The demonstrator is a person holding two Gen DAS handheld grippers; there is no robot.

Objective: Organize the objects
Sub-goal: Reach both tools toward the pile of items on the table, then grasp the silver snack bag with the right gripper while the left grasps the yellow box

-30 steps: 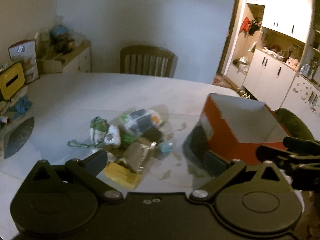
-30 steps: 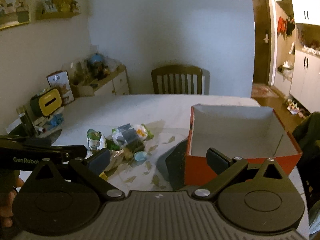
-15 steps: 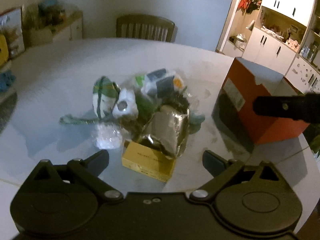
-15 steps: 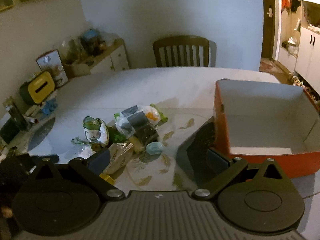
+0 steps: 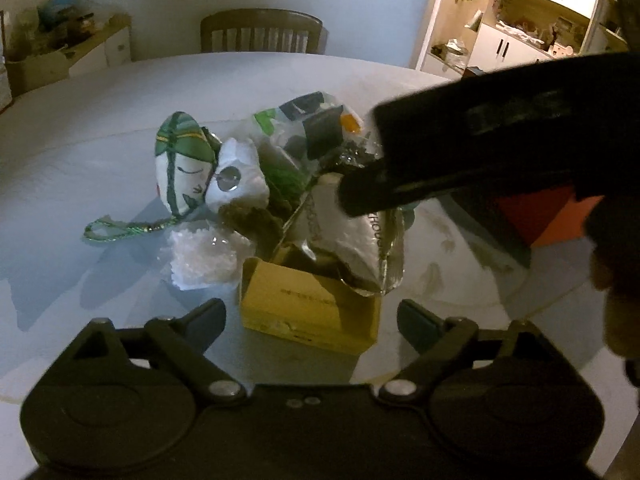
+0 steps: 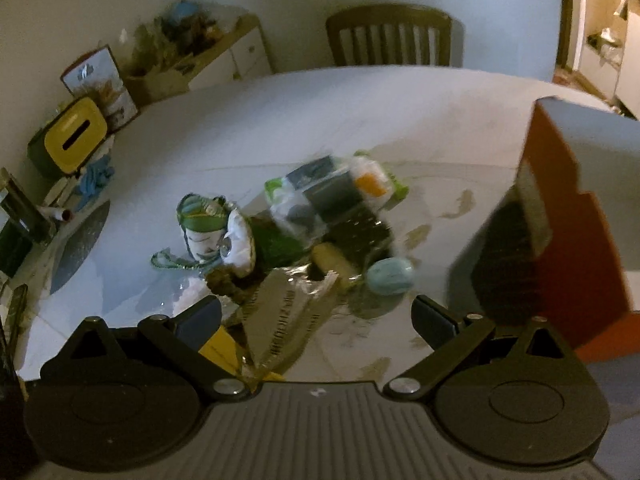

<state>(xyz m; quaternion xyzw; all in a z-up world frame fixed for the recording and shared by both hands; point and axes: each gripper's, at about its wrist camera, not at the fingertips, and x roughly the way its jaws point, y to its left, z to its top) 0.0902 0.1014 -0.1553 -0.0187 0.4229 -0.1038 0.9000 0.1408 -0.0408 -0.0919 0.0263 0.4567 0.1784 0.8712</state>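
Observation:
A pile lies on the round table: a yellow carton [image 5: 308, 308], a silver foil packet [image 5: 348, 240] leaning on it, a green-and-white face pouch [image 5: 180, 168] and a clear bag of small items [image 5: 312, 128]. My left gripper [image 5: 312, 318] straddles the yellow carton. Its jaws are closing, with small gaps still showing at both pads. My right gripper [image 6: 316, 322] stands open over the foil packet [image 6: 288, 320], and its dark body crosses the left wrist view. An orange box [image 6: 580, 220] with its top open stands to the right, past a pale blue round thing [image 6: 390, 276].
A wooden chair [image 6: 392, 36] stands behind the table. At the table's left edge are a yellow tissue holder [image 6: 74, 136] and other clutter. Crinkled clear plastic [image 5: 204, 256] lies left of the carton. White cabinets [image 5: 520, 40] fill the far right.
Both grippers came down and closer to the pile. The right one swung left, and it now hides most of the orange box in the left wrist view. The left jaws narrowed slightly.

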